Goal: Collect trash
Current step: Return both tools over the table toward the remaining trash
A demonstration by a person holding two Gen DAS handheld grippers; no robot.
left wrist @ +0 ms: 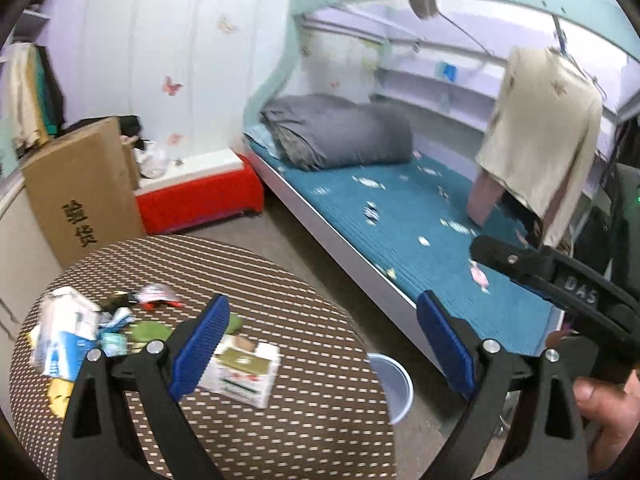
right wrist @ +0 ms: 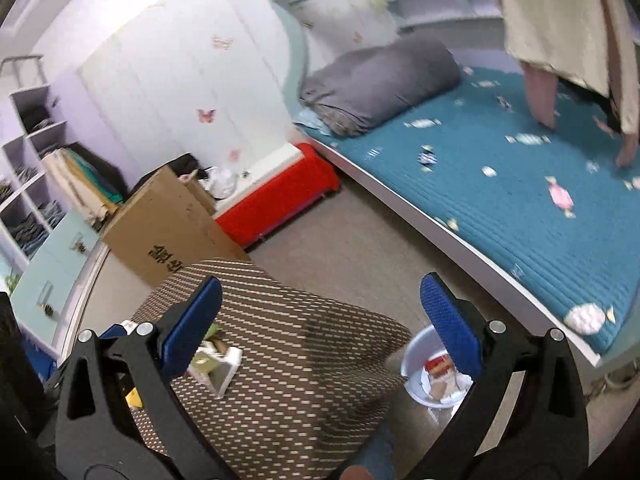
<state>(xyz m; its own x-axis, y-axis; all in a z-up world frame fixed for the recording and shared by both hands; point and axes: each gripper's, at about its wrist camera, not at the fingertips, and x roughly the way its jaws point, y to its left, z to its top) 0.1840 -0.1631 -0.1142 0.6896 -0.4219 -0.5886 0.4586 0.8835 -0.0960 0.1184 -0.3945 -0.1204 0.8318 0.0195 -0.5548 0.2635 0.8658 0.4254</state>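
Observation:
A round table [left wrist: 280,280] in a brown dotted cloth carries the trash. A white and green carton [left wrist: 244,372] lies near its front right edge, and a heap of blue-white packets and wrappers [left wrist: 76,332] sits at the left. My left gripper [left wrist: 324,344] hangs open above the carton, holding nothing. In the right wrist view the carton [right wrist: 216,364] shows behind the left finger of my right gripper [right wrist: 320,328], which is open and empty. A white bin [right wrist: 416,376] on the floor to the table's right holds a red packet and scraps. The bin [left wrist: 390,384] shows partly in the left wrist view.
A bed with a teal mattress [left wrist: 420,216] and a grey rolled quilt [left wrist: 340,136] runs along the right. A cardboard box [left wrist: 84,192] and a red storage box [left wrist: 200,196] stand behind the table. The right gripper's black body [left wrist: 560,288] and a hand [left wrist: 612,412] are at the right edge.

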